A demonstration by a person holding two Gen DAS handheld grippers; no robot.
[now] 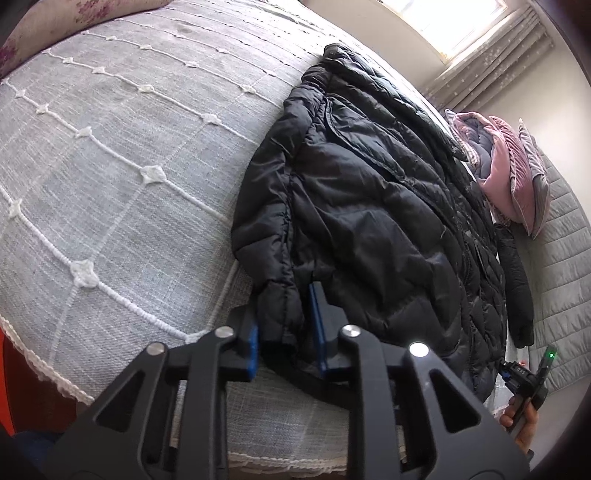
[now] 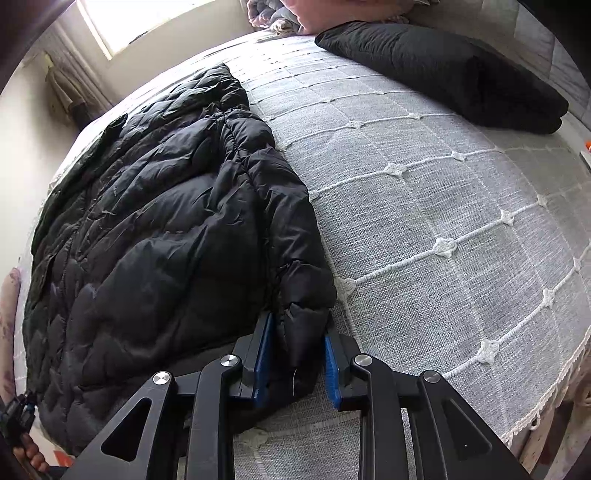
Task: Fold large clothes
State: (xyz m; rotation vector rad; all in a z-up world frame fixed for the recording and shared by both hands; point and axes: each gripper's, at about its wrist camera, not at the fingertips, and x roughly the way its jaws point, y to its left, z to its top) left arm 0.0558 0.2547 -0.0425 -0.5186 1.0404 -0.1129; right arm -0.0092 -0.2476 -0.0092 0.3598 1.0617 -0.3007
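A large black puffer jacket (image 1: 369,206) lies spread on a grey bedspread (image 1: 110,166); it also shows in the right wrist view (image 2: 155,229). My left gripper (image 1: 284,332) has its blue-padded jaws around the cuff of one sleeve (image 1: 277,306) at the near edge of the bed. My right gripper (image 2: 299,358) has its jaws around the other sleeve's cuff (image 2: 303,332). Both jaws stand partly apart with the cloth between the pads. The right gripper is also visible at the lower right of the left wrist view (image 1: 524,376).
A folded black garment (image 2: 450,70) lies at the far side of the bed. Pink and grey bedding (image 1: 509,173) is piled by the headboard. A window with curtains (image 1: 465,22) is beyond. The bedspread's fringed edge (image 2: 535,413) runs near me.
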